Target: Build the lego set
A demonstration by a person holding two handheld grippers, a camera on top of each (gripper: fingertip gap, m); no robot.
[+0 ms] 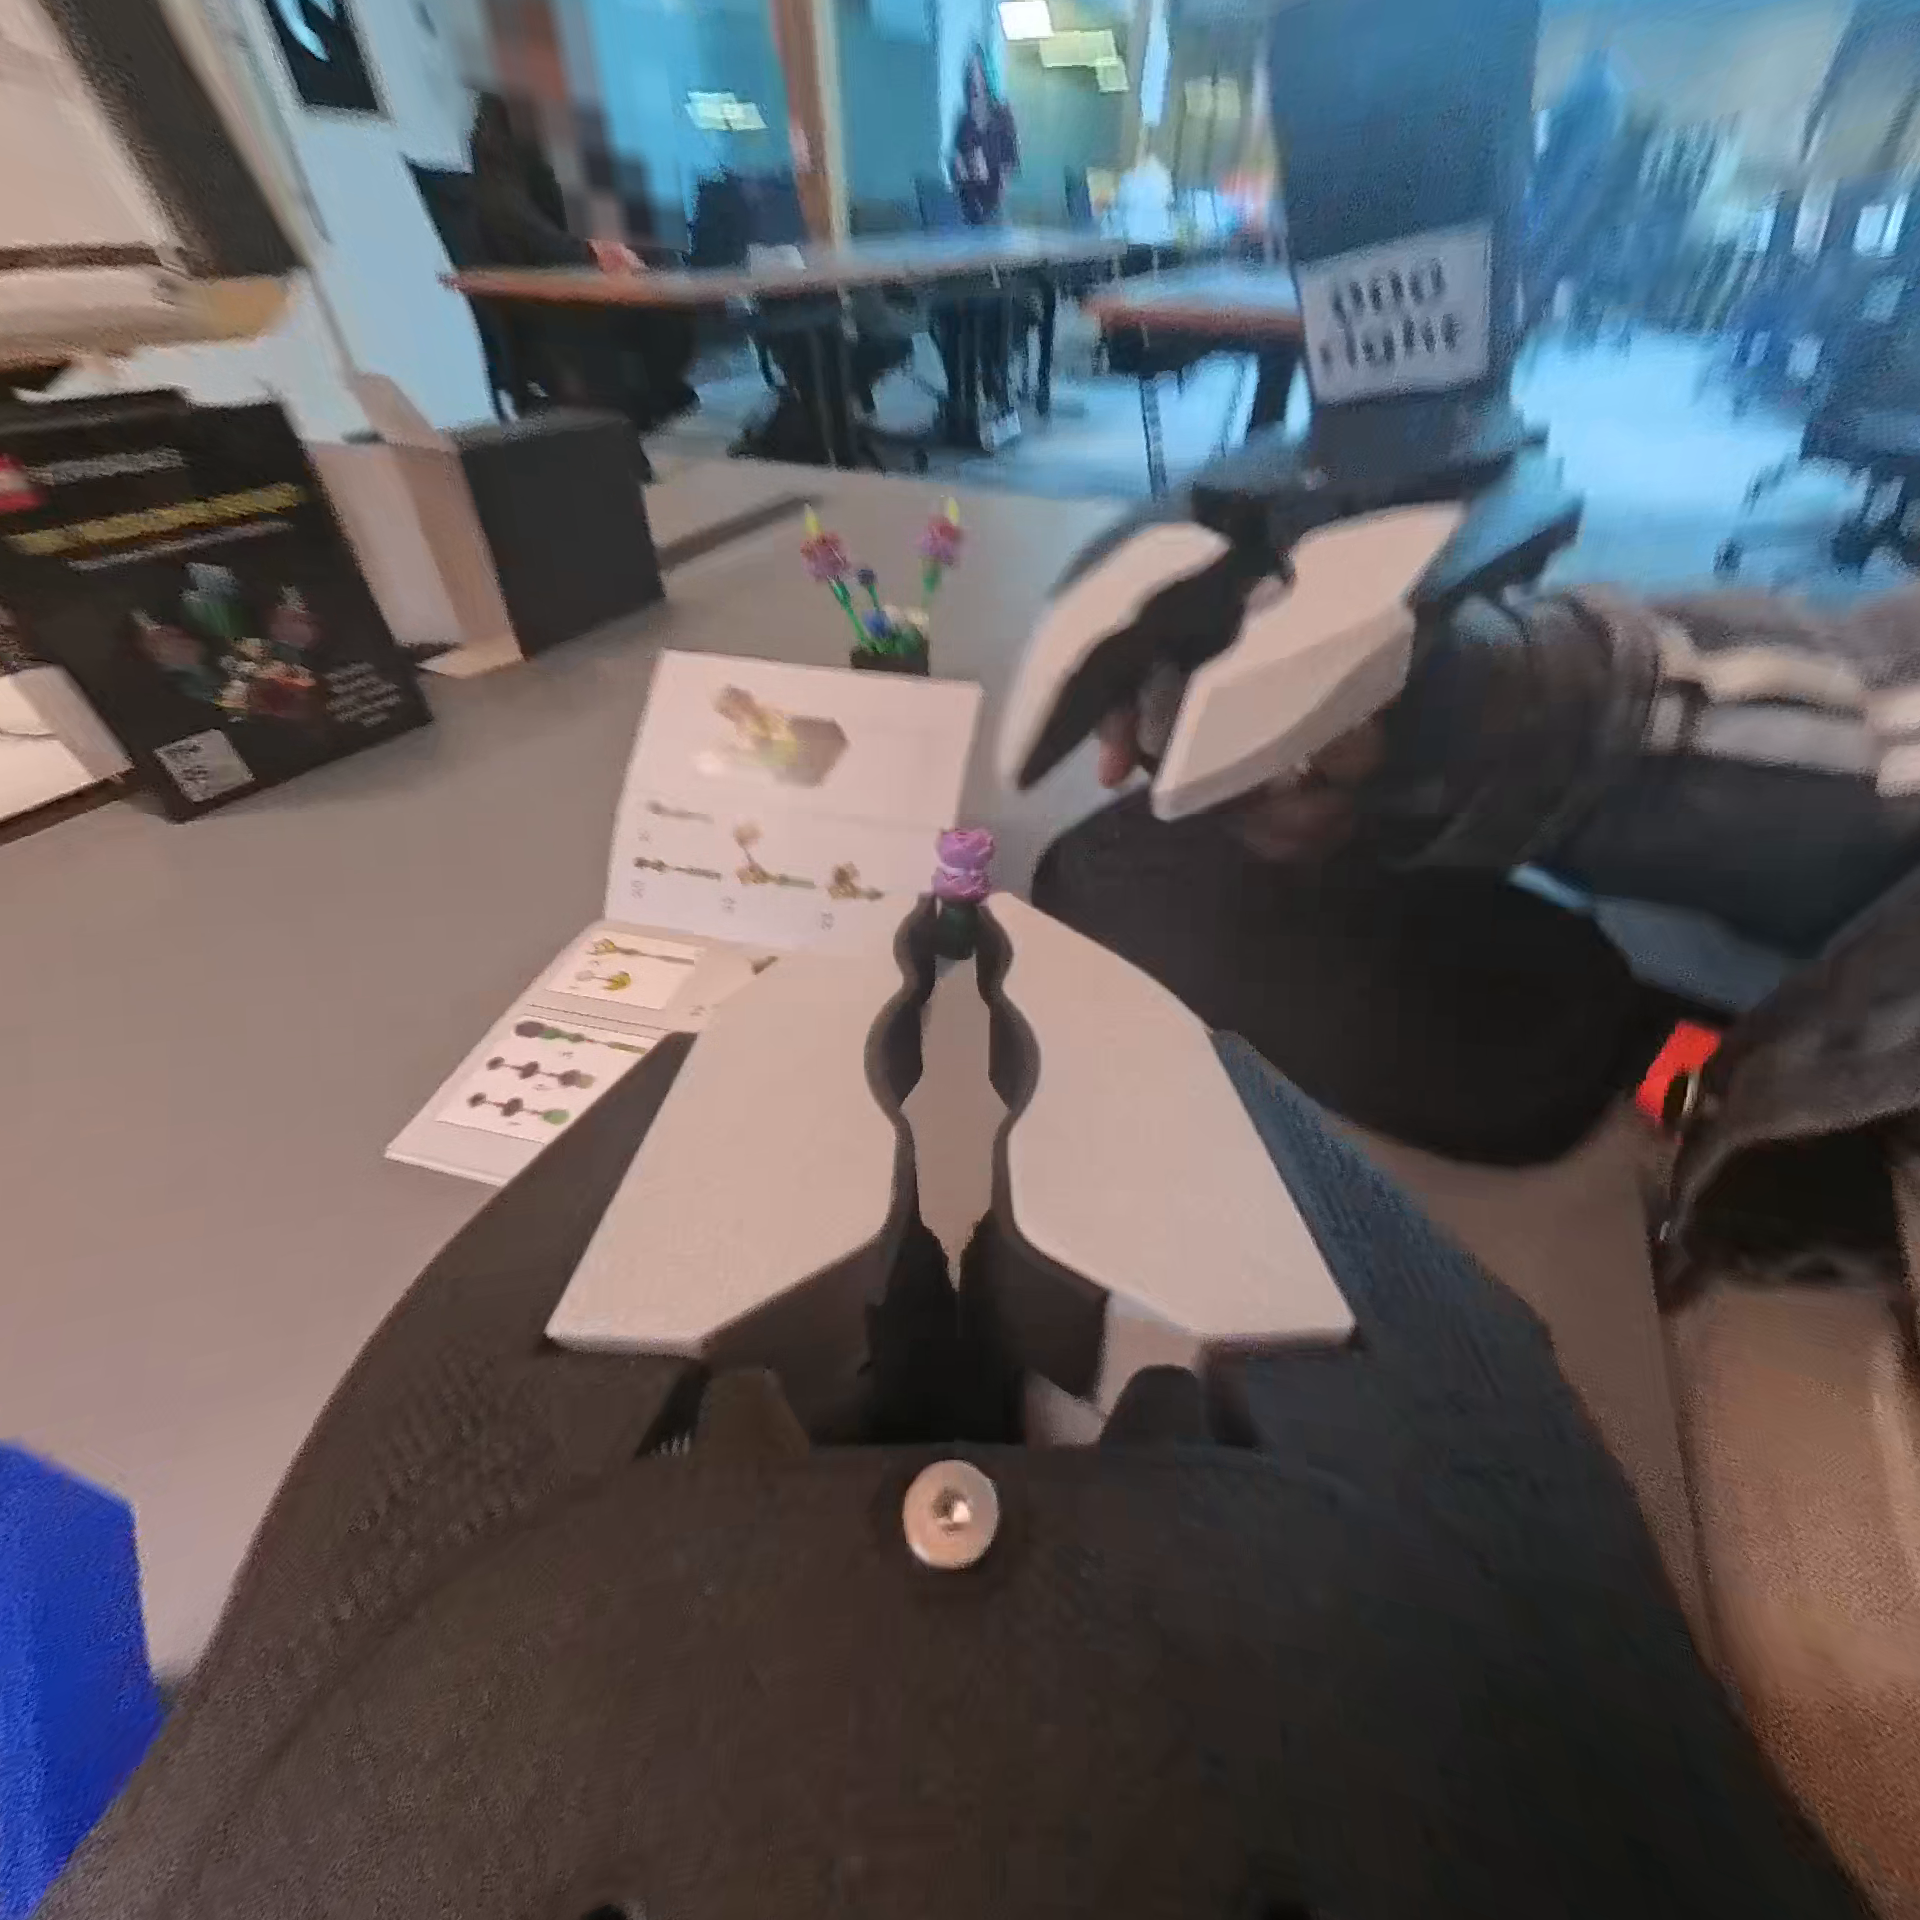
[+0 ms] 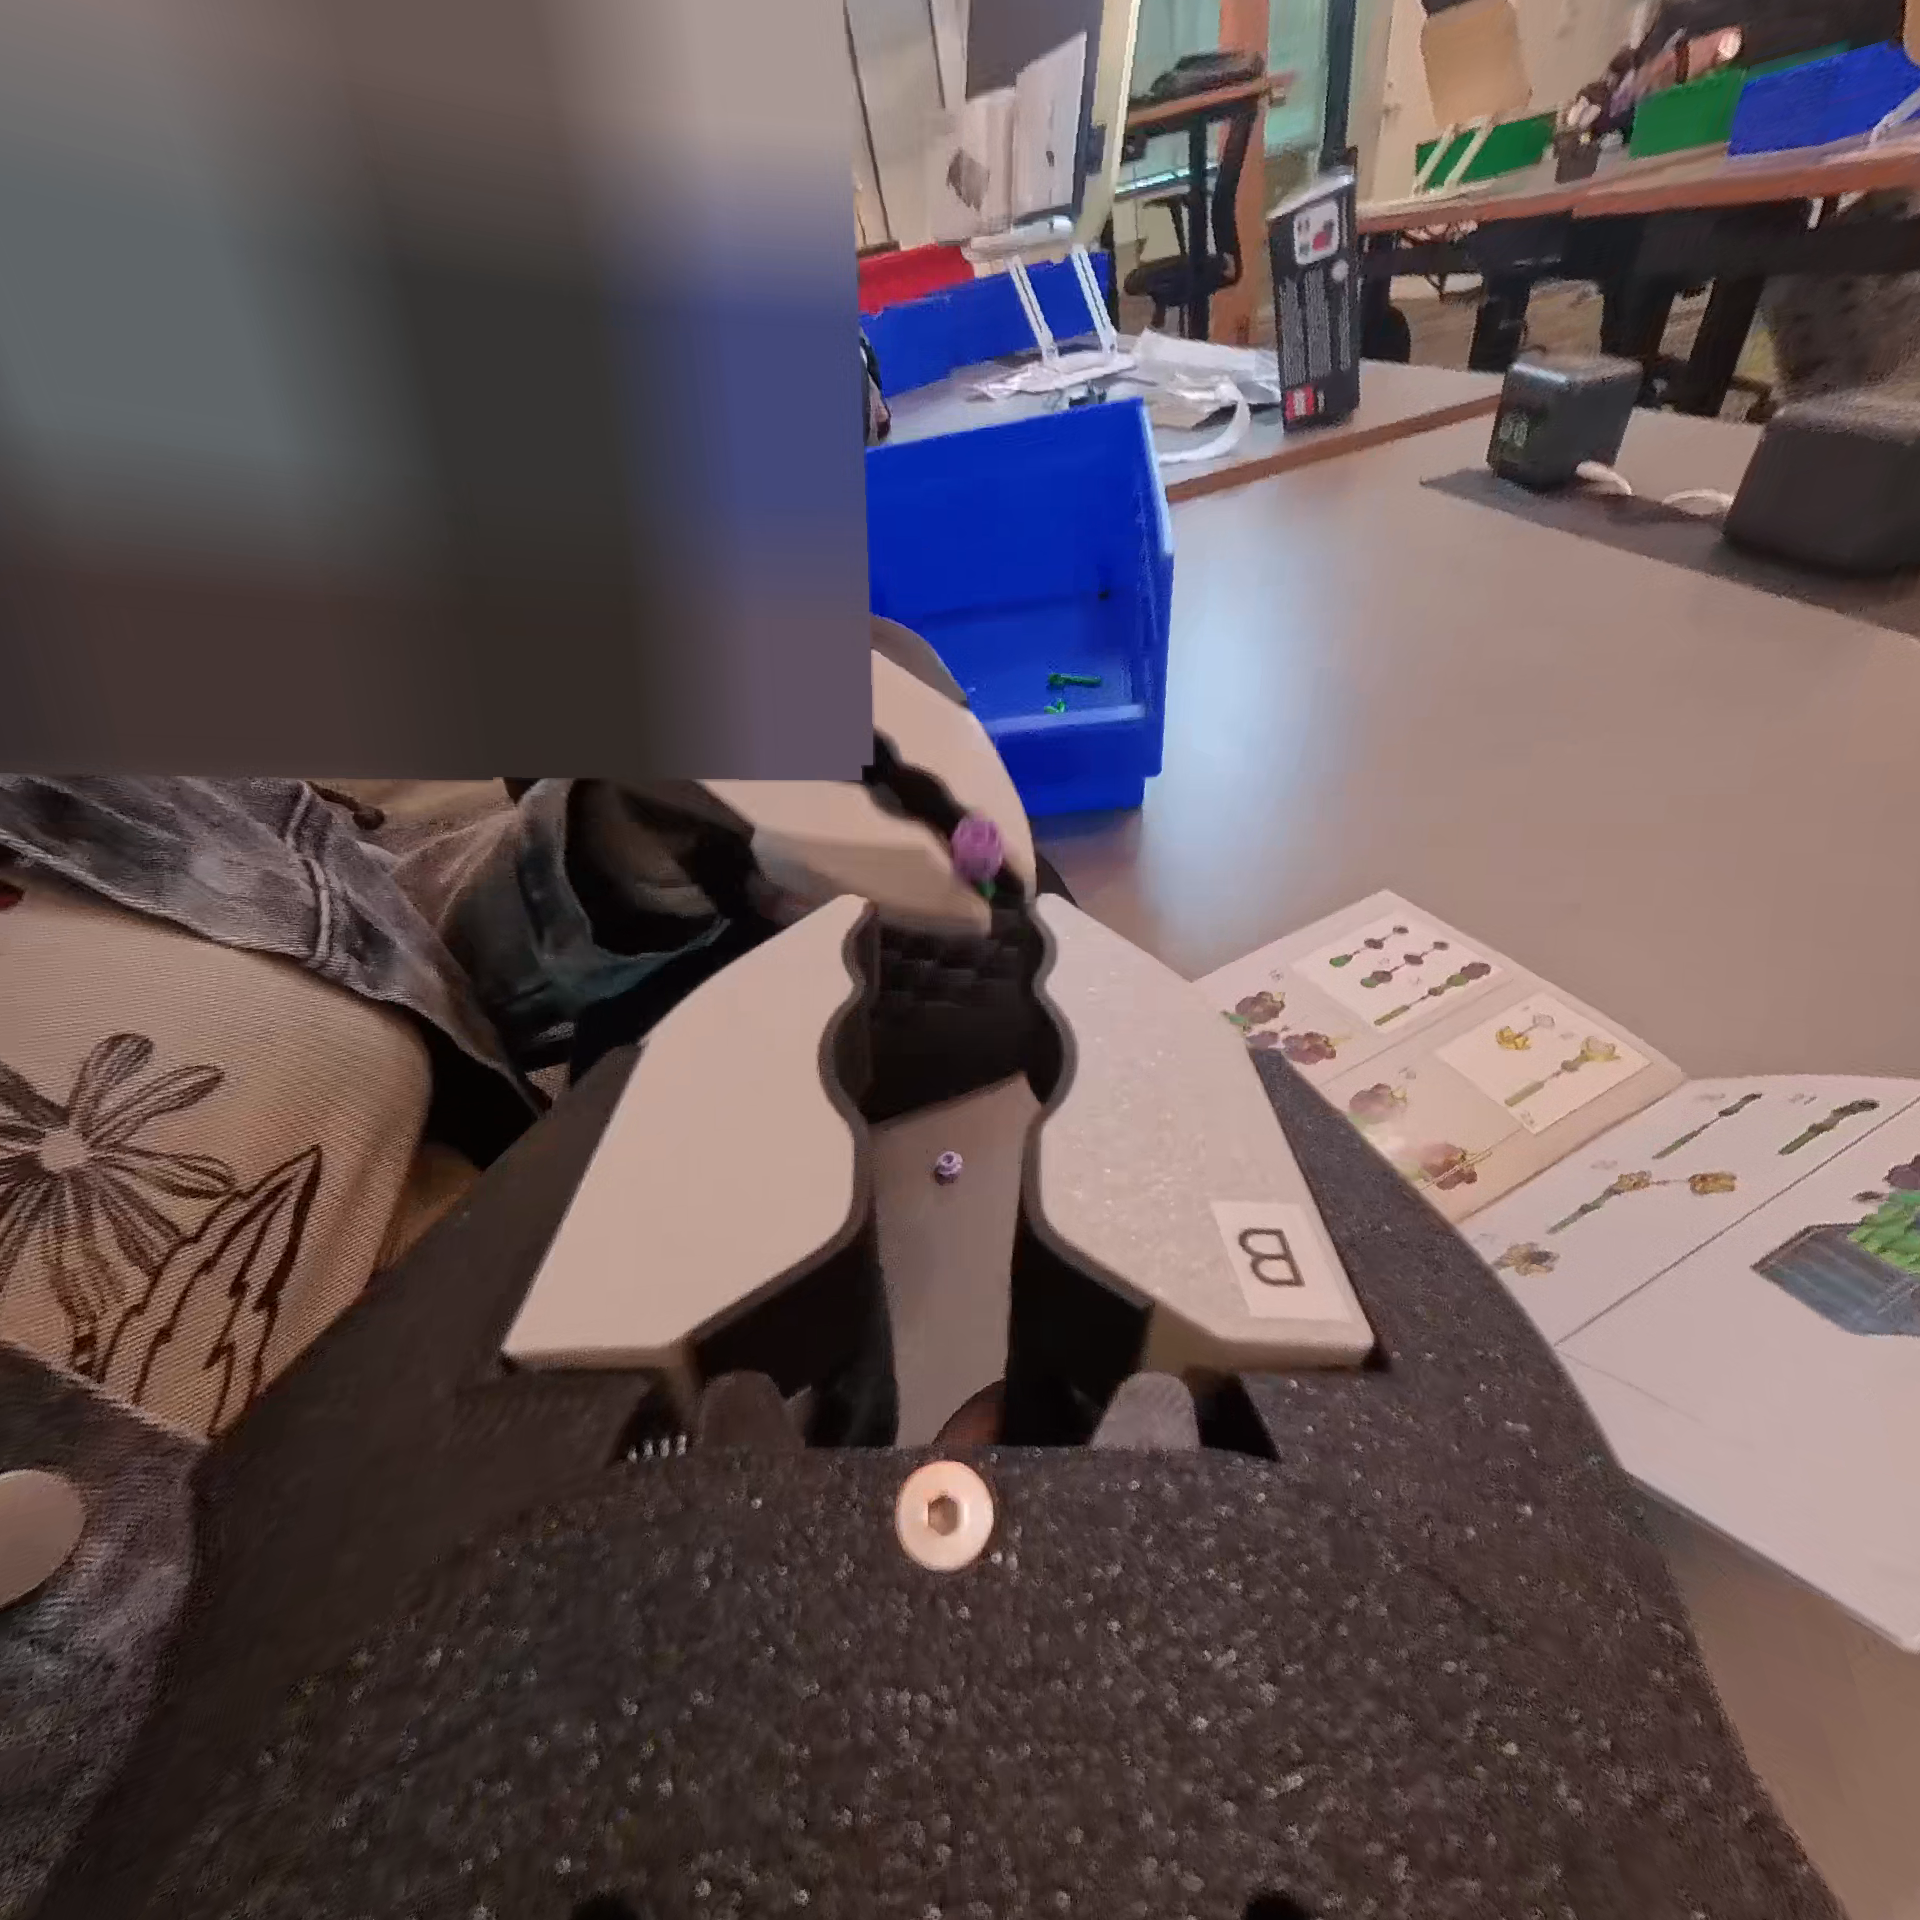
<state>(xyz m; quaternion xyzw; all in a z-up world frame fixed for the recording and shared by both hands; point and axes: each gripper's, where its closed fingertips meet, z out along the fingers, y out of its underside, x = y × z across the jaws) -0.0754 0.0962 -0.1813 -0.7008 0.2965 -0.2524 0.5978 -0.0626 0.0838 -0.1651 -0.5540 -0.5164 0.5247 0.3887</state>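
Observation:
My left gripper (image 1: 954, 928) is shut on a small purple flower piece (image 1: 963, 864), pinching its green stem so the bloom stands above the fingertips. It is held in the air over the grey table (image 1: 260, 1039). The flower also shows in the right wrist view (image 2: 977, 847), held by the left gripper (image 2: 987, 883) just beyond my right fingertips. My right gripper (image 2: 951, 920) is open and empty, and it shows in the left wrist view (image 1: 1101, 779) above and to the right of the flower. A tiny purple piece (image 2: 948, 1166) lies on the table below the right jaws.
An open instruction booklet (image 1: 790, 810) (image 2: 1455, 1049) lies on the table. A finished flower pot model (image 1: 888, 597) stands behind it, and the black set box (image 1: 197, 603) is at the left. A blue bin (image 2: 1029, 582) holds green pieces (image 2: 1075, 681). A person's arm (image 1: 1610, 707) is at the right.

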